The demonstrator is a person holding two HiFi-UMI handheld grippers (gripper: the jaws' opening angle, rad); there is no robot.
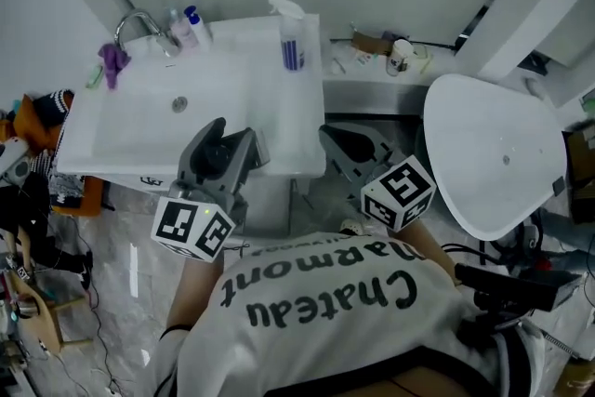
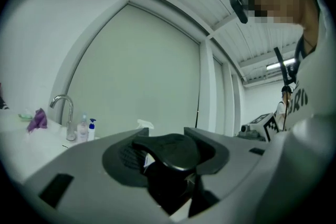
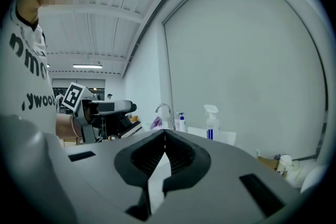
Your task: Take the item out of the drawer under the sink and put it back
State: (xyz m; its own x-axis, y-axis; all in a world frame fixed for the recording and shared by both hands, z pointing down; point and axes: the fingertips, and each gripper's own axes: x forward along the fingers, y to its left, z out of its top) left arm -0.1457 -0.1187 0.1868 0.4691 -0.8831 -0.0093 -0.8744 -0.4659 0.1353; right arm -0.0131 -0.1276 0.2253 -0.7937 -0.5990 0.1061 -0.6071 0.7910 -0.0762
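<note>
- The person's white shirt with dark lettering [image 1: 325, 311] fills the bottom of the head view. Both grippers are held out level just beyond it.
- A black, smooth, rounded item [image 2: 176, 152] sits between the 2 fingers of the left gripper [image 2: 160, 136]. The fingers stand wide and appear clamped on it. This is likely the thing taken from the drawer. Its long axis cannot be told, since the fingers cover most of it.
- The right gripper [image 3: 164, 136] is just beside the left one, at the same height. Its fingers are closed tip to tip with nothing between them.
- The white cabinet front [image 1: 274, 200] under the white rectangular basin [image 1: 112, 135] lies ahead of and below both sets of fingers. The grippers hide most of it, and no view shows whether the drawer is open or closed.
- Judged from this, the return depends on lowering the item to below the basin's front edge. The left hand carries the item and the empty right hand is free to work the drawer. Both are about equally near.
- Farther back, a chrome tap [image 1: 139, 21] and a white spray bottle with a blue label [image 1: 292, 37] stand on the basin's rim, well apart from the fingers.
</note>
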